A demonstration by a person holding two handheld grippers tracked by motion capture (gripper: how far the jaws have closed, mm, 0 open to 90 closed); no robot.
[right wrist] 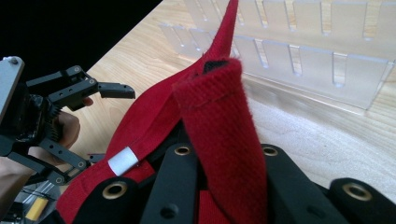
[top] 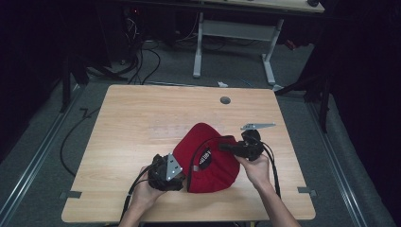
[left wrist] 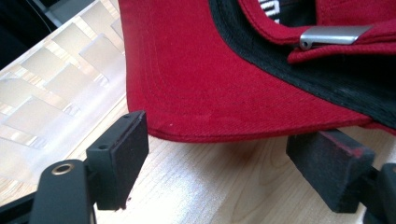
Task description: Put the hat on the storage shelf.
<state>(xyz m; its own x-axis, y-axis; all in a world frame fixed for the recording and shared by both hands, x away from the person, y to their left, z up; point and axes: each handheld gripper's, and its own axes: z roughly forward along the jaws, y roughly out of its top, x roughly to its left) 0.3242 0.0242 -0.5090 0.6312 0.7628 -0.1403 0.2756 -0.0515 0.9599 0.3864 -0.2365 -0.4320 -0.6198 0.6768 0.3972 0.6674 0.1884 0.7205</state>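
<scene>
Red strap [right wrist: 219, 135] fills the right gripper view, pinched tight between the right gripper's [top: 226, 147] closed jaws at the back of the cap [top: 208, 158], which lies on the near side of the table [top: 142, 118]. Left gripper [top: 182, 171] sits open, its pads [left wrist: 122, 158] straddling the brim's edge without touching. To my eye, the left should clamp the brim firmly before the right pulls.

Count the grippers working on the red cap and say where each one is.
2. The left gripper is at the red cap's near left edge, jaws open; the right gripper is at its right side, clamping the cap's strap.
</scene>
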